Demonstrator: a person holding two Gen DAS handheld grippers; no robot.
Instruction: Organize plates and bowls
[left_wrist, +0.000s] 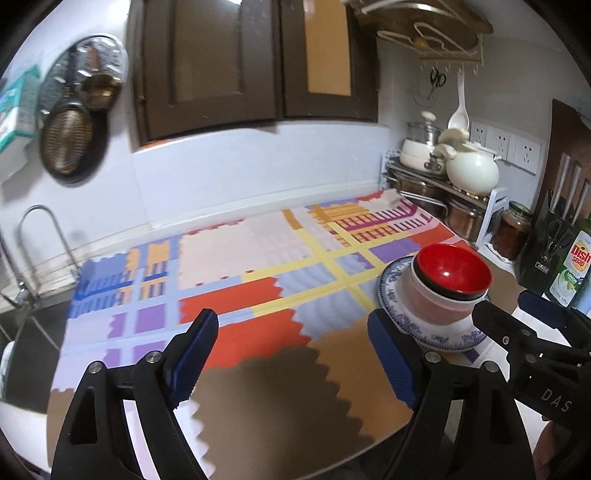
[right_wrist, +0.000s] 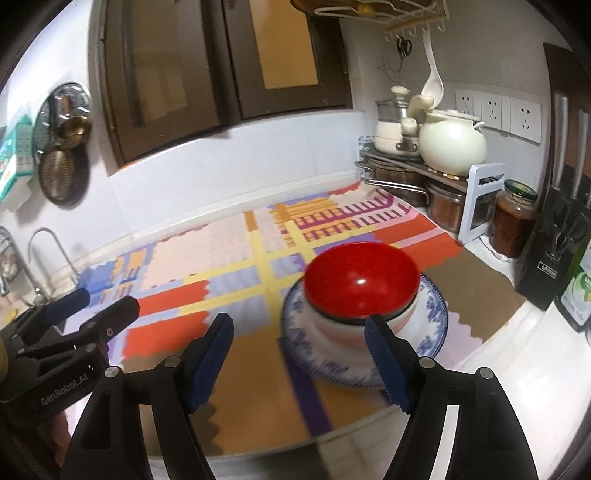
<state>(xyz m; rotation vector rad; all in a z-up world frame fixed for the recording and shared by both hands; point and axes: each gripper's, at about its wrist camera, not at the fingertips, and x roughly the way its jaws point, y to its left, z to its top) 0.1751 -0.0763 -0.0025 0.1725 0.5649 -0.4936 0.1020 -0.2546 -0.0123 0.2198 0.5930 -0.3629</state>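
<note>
Two hand-held grippers hang side by side over the near edge of a kitchen counter, each with jaws spread wide and nothing between them. The left gripper (left_wrist: 291, 328) hovers above the brown and orange patches of a bright patchwork mat (left_wrist: 229, 266), while the right gripper (right_wrist: 299, 332) sits just short of a stack of crockery, its right fingertip overlapping the stack's near side in its own camera, though contact cannot be confirmed. The stack stands on the mat's right-hand part, near the counter's front: a red bowl (right_wrist: 360, 282) with a dark rim nested in a white bowl (right_wrist: 332, 332), both resting on a blue-and-white patterned plate (right_wrist: 432, 314). From the left camera the same pile appears just beyond that gripper's right finger, apart from it. Further back on the right, a dark jar (right_wrist: 513, 221) and a knife block (right_wrist: 554, 251) stand near a green dish-soap bottle (left_wrist: 572, 269). Beyond them a metal rack (right_wrist: 406, 170) holds cream-coloured pots (right_wrist: 452, 142) against the wall. At far left a curved tap (left_wrist: 40, 236) rises over the sink, strainers (left_wrist: 66, 144) hang on the white wall, and dark wooden cabinet doors (left_wrist: 240, 59) close off the top of the scene.
</note>
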